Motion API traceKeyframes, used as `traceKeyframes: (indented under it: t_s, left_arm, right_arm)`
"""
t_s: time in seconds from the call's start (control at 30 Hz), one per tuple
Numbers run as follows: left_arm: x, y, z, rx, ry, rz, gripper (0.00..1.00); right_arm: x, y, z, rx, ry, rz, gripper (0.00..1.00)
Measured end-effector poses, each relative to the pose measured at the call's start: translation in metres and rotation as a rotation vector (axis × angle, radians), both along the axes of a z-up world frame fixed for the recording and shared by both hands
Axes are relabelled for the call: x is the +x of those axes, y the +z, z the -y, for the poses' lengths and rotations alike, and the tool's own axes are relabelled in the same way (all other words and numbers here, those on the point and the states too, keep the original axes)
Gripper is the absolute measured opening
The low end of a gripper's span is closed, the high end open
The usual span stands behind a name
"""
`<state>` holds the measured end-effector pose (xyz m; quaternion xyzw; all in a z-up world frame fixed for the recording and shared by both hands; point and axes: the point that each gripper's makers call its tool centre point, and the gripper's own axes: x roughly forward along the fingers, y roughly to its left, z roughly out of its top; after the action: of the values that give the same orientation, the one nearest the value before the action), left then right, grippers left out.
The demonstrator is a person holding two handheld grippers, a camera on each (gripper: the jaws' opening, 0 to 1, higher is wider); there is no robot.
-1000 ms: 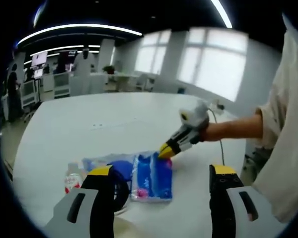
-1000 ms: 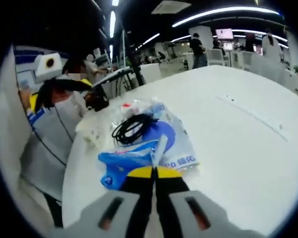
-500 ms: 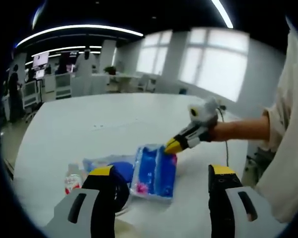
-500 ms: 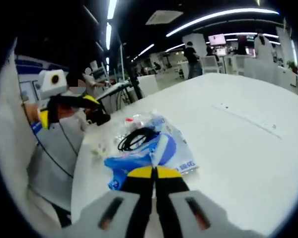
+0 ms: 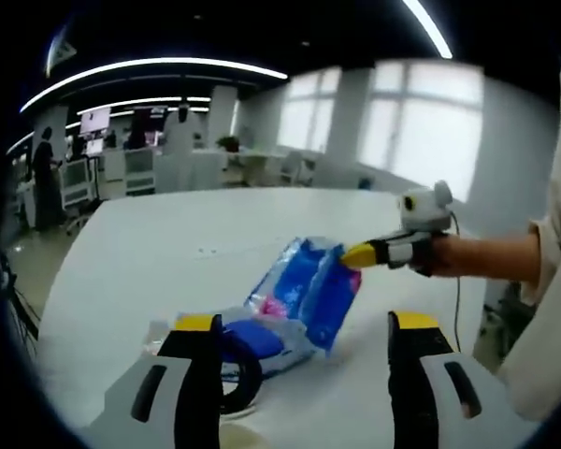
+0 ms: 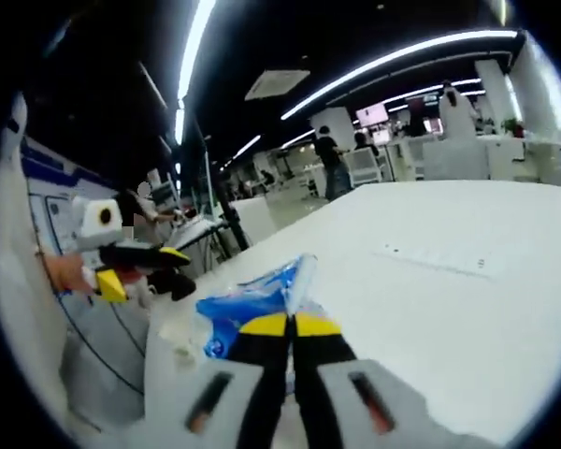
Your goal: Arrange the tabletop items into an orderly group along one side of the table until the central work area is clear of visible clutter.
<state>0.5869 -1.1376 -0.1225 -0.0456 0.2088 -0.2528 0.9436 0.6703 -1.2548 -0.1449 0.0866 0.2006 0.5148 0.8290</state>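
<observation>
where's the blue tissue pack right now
In the left gripper view, the blue tissue pack hangs tilted above the white table, pinched by the right gripper.

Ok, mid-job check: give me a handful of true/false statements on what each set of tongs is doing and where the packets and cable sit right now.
1. The right tongs are shut on the blue tissue pack. True.
2. The blue tissue pack lies flat on the white table. False: one end is lifted and the pack hangs tilted from the right tongs.
3. The left tongs are open and hold nothing. True.
4. The black cable is in the right tongs. False: it lies coiled on the table by the left tongs' left jaw.
5. The tissue pack is red. False: it is blue with a little pink print.
</observation>
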Motion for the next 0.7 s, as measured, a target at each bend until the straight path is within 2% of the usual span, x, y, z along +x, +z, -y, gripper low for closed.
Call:
traceKeyframes:
  t_s: [0.23,0.3,0.33,0.5,0.7]
  left_arm:
    - [0.015,0.016,-0.004,0.036,0.052,0.047,0.64]
    - [0.02,0.019,-0.002,0.063,0.06,0.06,0.64]
    - [0.023,0.017,-0.005,0.093,0.075,0.046,0.63]
    - [0.034,0.024,0.01,0.059,0.091,0.047,0.57]
    - [0.042,0.025,0.032,0.086,0.073,0.042,0.44]
  right_arm:
    - [0.005,0.025,0.01,0.046,-0.096,0.04,0.0]
    - [0.005,0.033,0.013,0.068,-0.124,0.048,0.0]
    - [0.004,0.036,0.015,0.074,-0.14,0.052,0.0]
    - [0.004,0.048,0.024,0.106,-0.201,0.064,0.0]
    - [0.002,0.06,0.038,0.148,-0.259,0.067,0.0]
